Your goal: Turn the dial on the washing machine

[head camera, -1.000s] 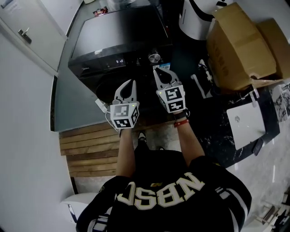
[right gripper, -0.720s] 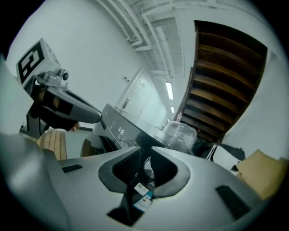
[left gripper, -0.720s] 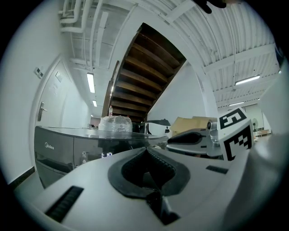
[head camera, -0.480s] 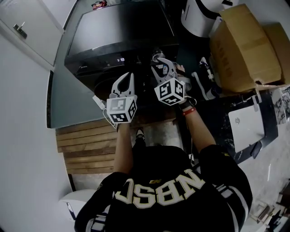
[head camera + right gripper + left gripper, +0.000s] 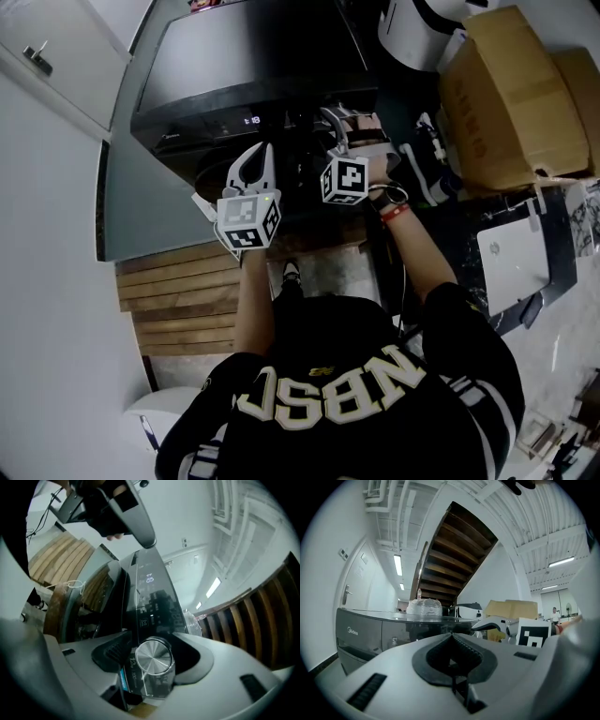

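Observation:
The black washing machine (image 5: 244, 56) stands in front of me, its lit display (image 5: 251, 120) on the front panel. My right gripper (image 5: 336, 117) is at the panel's right end and hides the dial in the head view. In the right gripper view the silver dial (image 5: 152, 657) sits between the jaws of that gripper (image 5: 151, 644), which are opening, with a gap to each pad. My left gripper (image 5: 262, 150) hovers shut and empty in front of the machine, left of the right one. Its closed tips (image 5: 452, 639) point along the machine's front.
Cardboard boxes (image 5: 511, 94) and a white appliance (image 5: 417, 28) stand to the right. A flat white device (image 5: 514, 262) lies on the dark floor. Wooden slats (image 5: 183, 300) lie at lower left by a white cabinet door (image 5: 47, 66). A plastic-wrapped item (image 5: 424, 607) rests on the machine's top.
The right gripper moved forward to the control panel, rolled over, and now stands around the dial with its jaws spread. The left gripper stayed almost where it was.

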`<state>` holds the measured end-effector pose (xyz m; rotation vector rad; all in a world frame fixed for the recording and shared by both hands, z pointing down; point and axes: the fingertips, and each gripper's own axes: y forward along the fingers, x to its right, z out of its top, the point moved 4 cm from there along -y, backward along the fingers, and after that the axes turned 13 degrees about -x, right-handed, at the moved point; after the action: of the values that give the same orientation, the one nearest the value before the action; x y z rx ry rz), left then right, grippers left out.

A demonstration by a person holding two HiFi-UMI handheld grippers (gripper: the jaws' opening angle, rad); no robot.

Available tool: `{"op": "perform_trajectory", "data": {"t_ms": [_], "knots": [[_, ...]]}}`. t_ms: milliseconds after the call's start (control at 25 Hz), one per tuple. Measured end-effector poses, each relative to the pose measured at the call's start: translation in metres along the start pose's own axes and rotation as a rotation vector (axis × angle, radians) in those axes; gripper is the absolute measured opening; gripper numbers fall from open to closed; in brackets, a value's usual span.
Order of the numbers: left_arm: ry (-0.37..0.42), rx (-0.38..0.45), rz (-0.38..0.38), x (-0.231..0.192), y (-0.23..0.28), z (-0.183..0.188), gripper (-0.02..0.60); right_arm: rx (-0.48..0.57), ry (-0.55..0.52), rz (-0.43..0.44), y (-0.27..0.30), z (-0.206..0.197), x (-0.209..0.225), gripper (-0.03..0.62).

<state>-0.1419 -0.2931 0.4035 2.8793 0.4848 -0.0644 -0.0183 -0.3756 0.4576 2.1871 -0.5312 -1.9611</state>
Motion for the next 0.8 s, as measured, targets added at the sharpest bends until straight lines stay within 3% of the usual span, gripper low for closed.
{"op": "perform_trajectory", "data": {"t_ms": [200, 600, 800], "knots": [[-0.008, 0.003, 0.008, -0.008, 0.003, -0.001, 0.012, -0.043, -0.139, -0.053, 0.01, 0.002, -0.004, 0.284], [-0.02, 0.013, 0.005, -0.013, 0.012, 0.001, 0.012, -0.052, -0.226, -0.117, 0.013, 0.004, -0.007, 0.276], [-0.017, 0.016, 0.003, -0.012, 0.015, 0.001, 0.012, -0.054, -0.234, -0.106, 0.015, 0.002, -0.014, 0.273]]}}
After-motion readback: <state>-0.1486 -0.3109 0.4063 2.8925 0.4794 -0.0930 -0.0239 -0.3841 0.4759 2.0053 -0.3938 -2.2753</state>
